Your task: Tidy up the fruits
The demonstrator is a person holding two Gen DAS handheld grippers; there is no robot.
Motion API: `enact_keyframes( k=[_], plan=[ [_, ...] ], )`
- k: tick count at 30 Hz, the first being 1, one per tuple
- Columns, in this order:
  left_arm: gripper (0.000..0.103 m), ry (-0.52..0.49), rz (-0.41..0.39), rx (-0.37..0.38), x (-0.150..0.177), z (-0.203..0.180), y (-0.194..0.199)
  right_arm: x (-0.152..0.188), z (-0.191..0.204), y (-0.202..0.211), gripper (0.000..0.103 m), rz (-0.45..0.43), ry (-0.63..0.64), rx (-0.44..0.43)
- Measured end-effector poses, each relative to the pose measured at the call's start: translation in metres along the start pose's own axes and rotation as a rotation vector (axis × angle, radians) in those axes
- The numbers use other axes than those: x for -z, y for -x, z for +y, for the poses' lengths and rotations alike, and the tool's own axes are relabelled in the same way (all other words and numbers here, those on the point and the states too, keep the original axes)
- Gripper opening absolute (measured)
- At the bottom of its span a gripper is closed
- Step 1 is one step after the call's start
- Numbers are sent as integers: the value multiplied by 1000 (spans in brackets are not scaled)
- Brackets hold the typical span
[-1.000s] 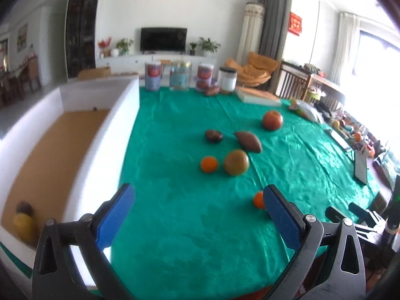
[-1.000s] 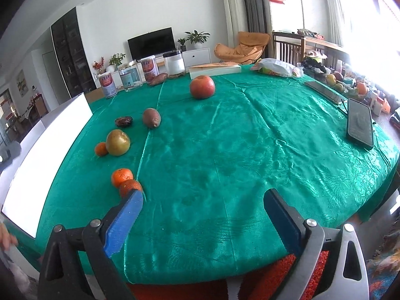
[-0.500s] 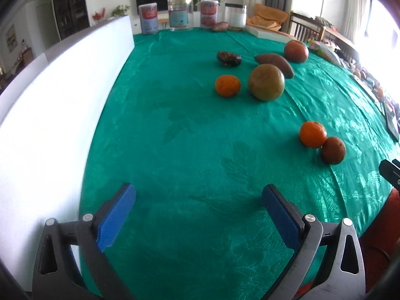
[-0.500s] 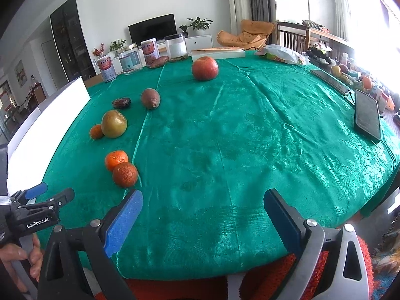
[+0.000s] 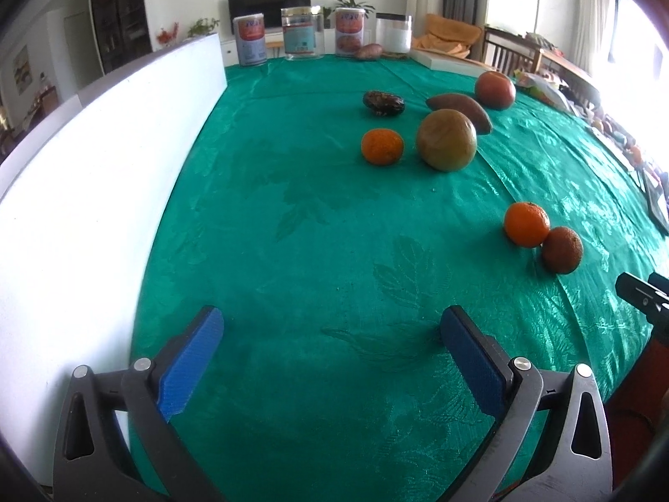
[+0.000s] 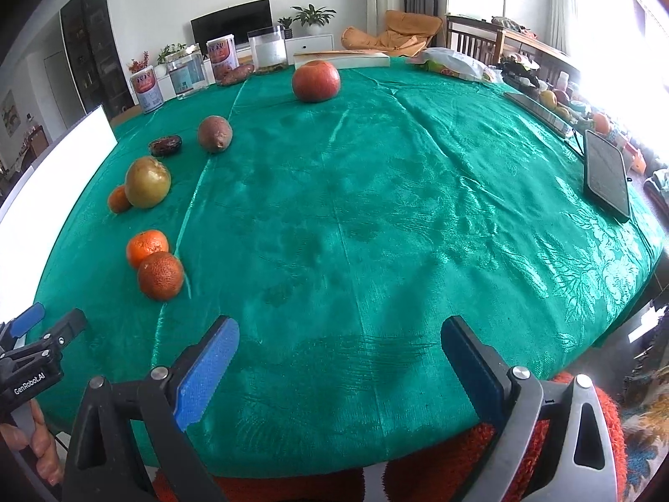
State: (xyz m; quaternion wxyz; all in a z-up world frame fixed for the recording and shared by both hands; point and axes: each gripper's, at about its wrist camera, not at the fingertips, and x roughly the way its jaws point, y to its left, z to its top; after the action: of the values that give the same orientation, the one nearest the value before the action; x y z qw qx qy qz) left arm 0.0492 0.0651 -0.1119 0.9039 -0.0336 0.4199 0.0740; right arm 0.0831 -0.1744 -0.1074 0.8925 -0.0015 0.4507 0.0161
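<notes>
Left tongs spread wide, empty, low over green cloth of bench. Right tongs also spread wide, empty, above same cloth near bench edge. White box as landmark: wall runs just left of left tongs. Two oranges touching, right of box, nearest right tongs. Beyond them small orange beside big yellowish fruit. Farther out dark fruit, brown oval fruit, red apple. Tins at far bench edge.
</notes>
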Motion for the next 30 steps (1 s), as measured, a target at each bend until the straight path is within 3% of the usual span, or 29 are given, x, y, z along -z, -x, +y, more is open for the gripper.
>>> enact_keyframes(
  k=[30],
  plan=[
    [102, -8, 13, 1, -2, -1, -1, 2, 2, -8, 103, 21, -3, 46]
  ],
)
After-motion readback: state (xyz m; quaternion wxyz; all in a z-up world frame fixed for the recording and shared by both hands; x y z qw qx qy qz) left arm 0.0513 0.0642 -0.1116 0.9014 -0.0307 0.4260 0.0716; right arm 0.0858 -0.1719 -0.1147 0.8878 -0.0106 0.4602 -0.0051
